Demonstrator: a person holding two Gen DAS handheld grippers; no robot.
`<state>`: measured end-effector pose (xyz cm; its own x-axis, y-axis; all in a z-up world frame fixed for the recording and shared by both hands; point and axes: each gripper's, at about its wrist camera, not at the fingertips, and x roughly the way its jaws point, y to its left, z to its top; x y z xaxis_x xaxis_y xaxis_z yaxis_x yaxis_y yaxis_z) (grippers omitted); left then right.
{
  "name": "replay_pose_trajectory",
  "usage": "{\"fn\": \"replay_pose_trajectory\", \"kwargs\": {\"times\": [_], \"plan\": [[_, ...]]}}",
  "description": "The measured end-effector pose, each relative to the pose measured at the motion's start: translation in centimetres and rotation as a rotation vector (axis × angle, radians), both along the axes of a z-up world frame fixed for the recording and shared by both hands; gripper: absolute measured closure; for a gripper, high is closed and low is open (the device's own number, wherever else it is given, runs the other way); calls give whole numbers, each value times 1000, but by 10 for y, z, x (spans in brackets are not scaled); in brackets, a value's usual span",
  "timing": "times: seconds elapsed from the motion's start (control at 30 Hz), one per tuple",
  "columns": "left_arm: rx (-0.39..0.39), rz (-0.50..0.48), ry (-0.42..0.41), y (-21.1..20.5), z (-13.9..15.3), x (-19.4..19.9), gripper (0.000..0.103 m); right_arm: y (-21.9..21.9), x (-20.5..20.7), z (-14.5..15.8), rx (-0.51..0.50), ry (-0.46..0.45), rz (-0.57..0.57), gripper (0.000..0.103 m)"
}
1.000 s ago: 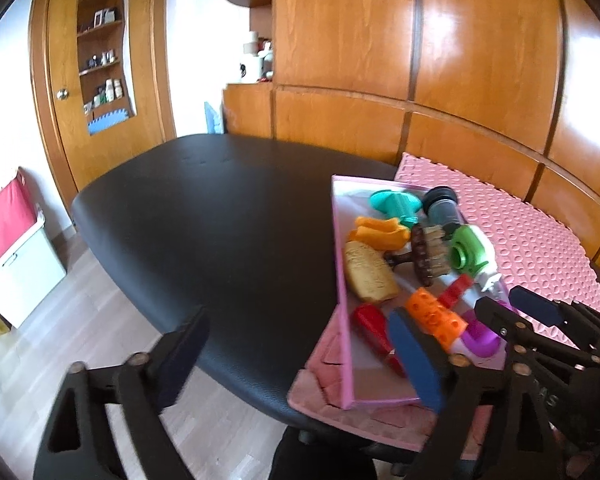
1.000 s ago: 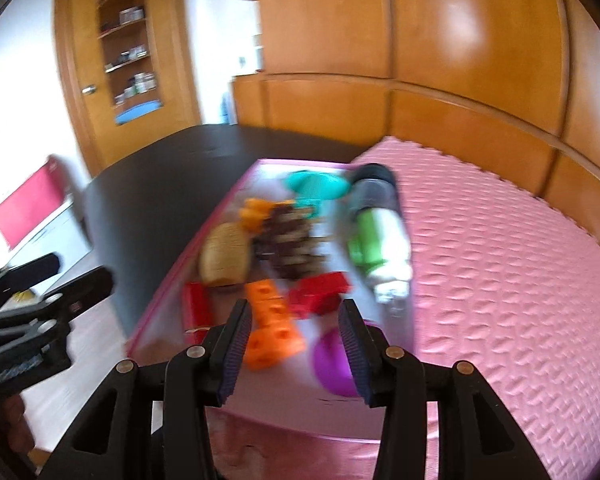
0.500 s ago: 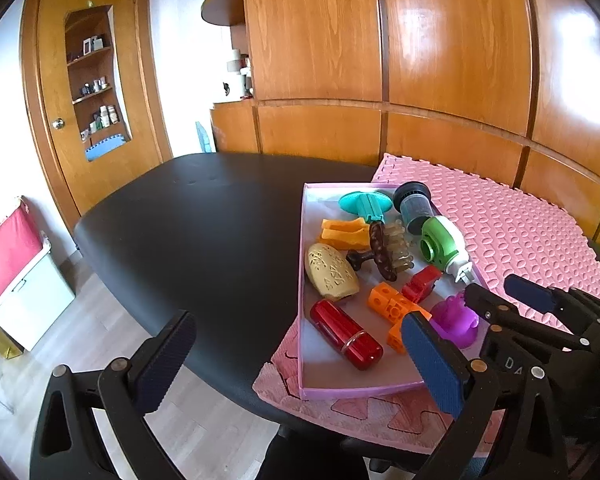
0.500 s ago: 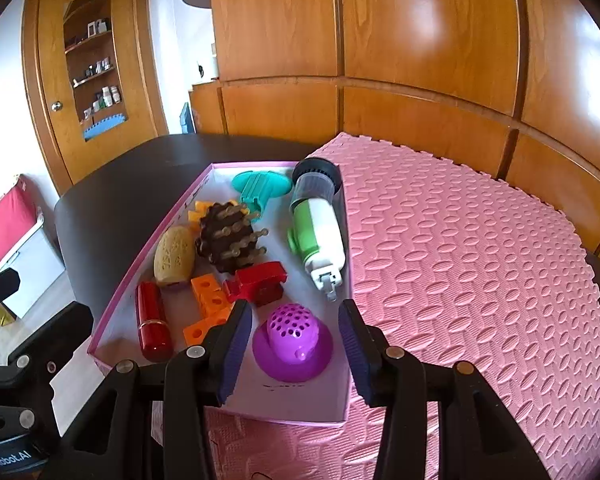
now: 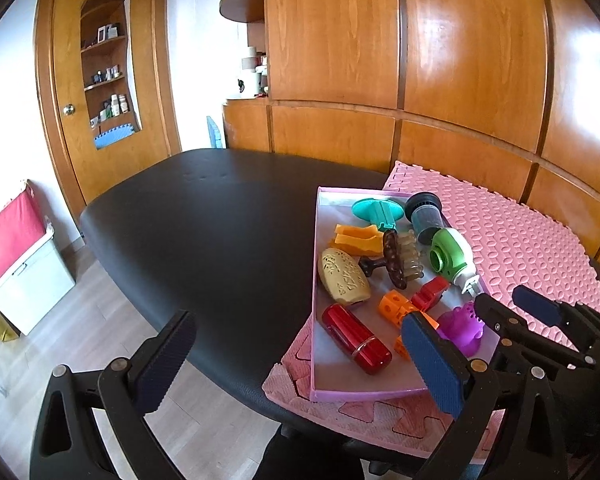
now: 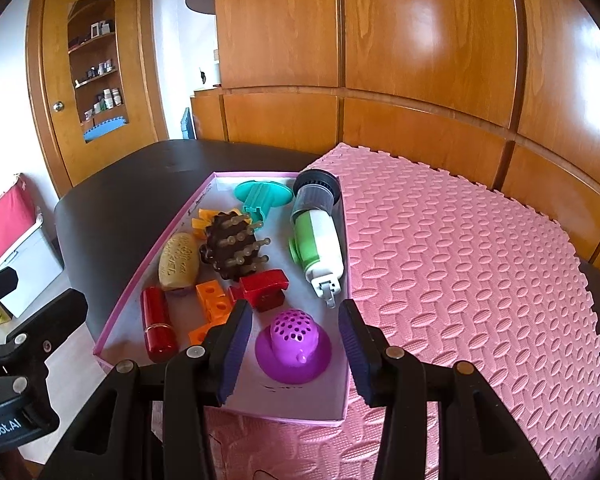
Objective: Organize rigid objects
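Observation:
A shallow pink box [image 6: 156, 248] [image 5: 315, 280] lies on a pink foam mat [image 6: 460, 264] [image 5: 512, 236] and holds several rigid objects: a purple perforated dome [image 6: 293, 345] [image 5: 462, 326], a red block [image 6: 265, 285], orange blocks [image 6: 214, 306], a red cylinder [image 6: 158, 326] [image 5: 356, 338], a tan oval piece [image 6: 179, 260], a brown spiked brush [image 6: 234, 246], a green-and-white bottle [image 6: 318, 238] and a teal piece [image 6: 262, 194]. My right gripper [image 6: 294, 356] is open, its fingers either side of the purple dome, above it. My left gripper [image 5: 296, 364] is open and empty over the table's near edge, left of the box.
The black oval table [image 5: 204, 216] carries the mat and box. Wooden wall panels [image 6: 420, 60] stand behind. A wooden door with shelves [image 5: 104, 80] and a white bin with a red cover [image 5: 16, 248] are on the left, above wood flooring [image 5: 80, 320].
Both grippers have drawn back and steadied. The box has settled lower in the right wrist view, with the purple dome now between the right fingers. Both stay open.

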<state>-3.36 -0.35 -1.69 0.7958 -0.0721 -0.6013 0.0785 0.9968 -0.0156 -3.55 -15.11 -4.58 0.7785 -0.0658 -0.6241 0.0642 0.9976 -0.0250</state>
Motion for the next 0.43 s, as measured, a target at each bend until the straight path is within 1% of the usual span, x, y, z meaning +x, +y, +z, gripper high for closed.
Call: {"fn": "replay_pose_trajectory", "kwargs": {"times": [0.17, 0.3, 0.43], "plan": [[-14, 7, 6, 3, -1, 2, 0, 1, 1, -2, 2, 8, 4, 58], [-11, 13, -6, 4, -2, 1, 1, 2, 3, -4, 4, 15, 5, 58], [-11, 9, 0, 4, -4, 4, 1, 1, 3, -4, 7, 14, 7, 58]]}}
